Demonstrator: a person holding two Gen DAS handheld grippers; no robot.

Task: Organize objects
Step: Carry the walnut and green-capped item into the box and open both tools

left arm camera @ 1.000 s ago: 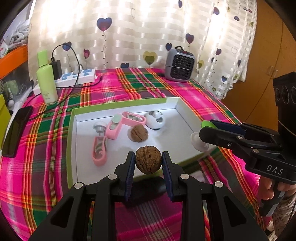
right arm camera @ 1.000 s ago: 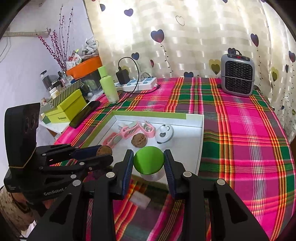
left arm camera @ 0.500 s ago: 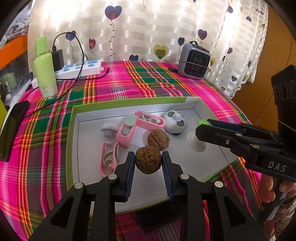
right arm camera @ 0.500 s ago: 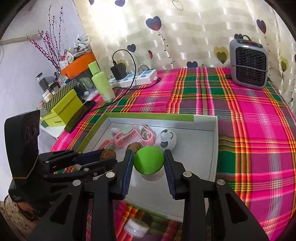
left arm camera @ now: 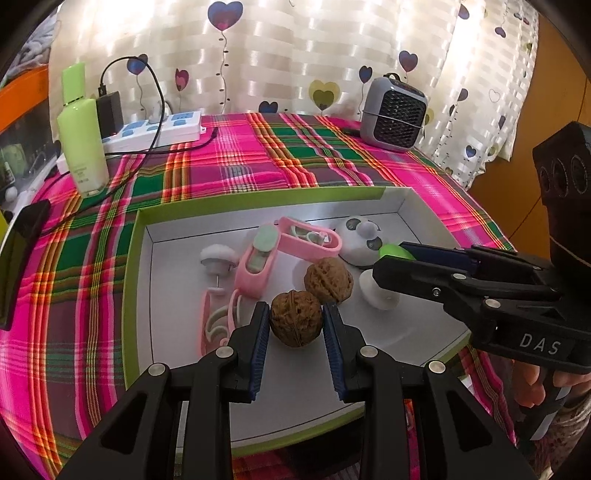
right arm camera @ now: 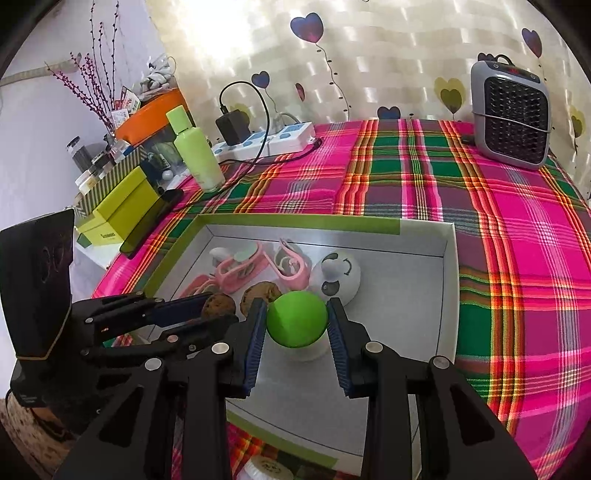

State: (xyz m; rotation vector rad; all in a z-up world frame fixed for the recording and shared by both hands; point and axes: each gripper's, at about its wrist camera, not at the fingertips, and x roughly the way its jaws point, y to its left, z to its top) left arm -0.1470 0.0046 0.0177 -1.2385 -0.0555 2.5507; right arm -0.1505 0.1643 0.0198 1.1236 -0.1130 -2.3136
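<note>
Both grippers have moved over the tray (left arm camera: 142,236): left gripper (left arm camera: 295,325) clamps a walnut (left arm camera: 295,318), right gripper (right arm camera: 296,325) clamps a green toy (right arm camera: 297,318); near right corner free.

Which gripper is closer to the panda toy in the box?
Right. The right gripper, shut on the green-topped piece, sits just in front of the panda toy. The left gripper holds a walnut farther back, beyond the loose walnut.

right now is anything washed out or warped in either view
Left wrist view: the backlit curtain is washed out, the box rim bows from fisheye. Right wrist view: the same curtain glares at upper left, and the dark corners are vignetted.
</note>
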